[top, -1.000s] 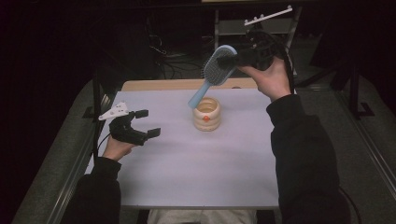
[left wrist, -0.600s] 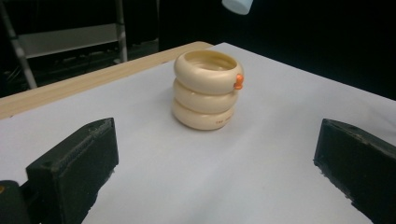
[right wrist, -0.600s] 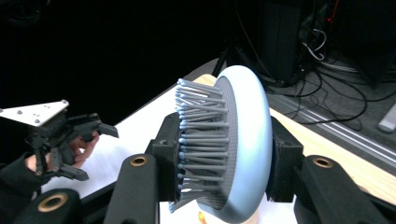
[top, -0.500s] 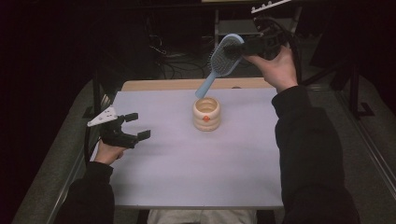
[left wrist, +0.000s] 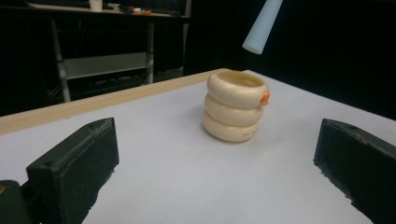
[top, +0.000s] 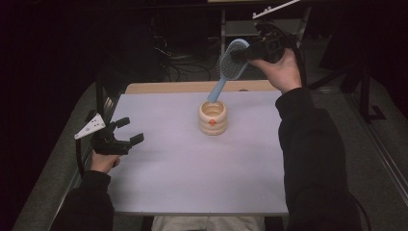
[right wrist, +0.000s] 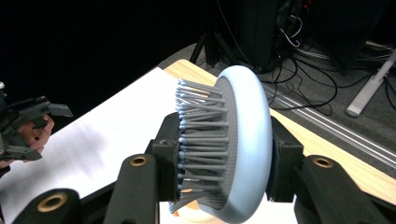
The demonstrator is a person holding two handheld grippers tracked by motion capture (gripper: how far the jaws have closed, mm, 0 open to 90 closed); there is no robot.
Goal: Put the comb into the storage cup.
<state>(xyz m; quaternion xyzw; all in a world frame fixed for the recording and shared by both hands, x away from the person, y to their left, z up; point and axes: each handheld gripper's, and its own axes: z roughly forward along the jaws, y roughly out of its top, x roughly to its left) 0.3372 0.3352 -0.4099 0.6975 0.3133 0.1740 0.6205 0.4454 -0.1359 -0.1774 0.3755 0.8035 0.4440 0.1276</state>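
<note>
A light blue hairbrush (top: 230, 63) hangs in the air with its handle slanting down toward a cream ringed cup (top: 212, 117) that stands on the white table top (top: 192, 178). My right gripper (top: 254, 48) is shut on the brush head (right wrist: 233, 140), bristles against one pad. The handle tip (left wrist: 262, 27) hovers just above the cup (left wrist: 236, 111). My left gripper (top: 126, 132) is open and empty near the table's left edge, jaws pointing toward the cup.
A wooden strip (top: 192, 87) runs along the table's far edge. Behind it stand a metal shelf frame (left wrist: 105, 60) and loose cables (right wrist: 299, 88) on the floor. Dark rails (top: 96, 96) flank the table.
My left gripper has drawn back toward the near left edge and sunk a little. The right gripper has lifted the brush, so its handle now hangs higher over the cup.
</note>
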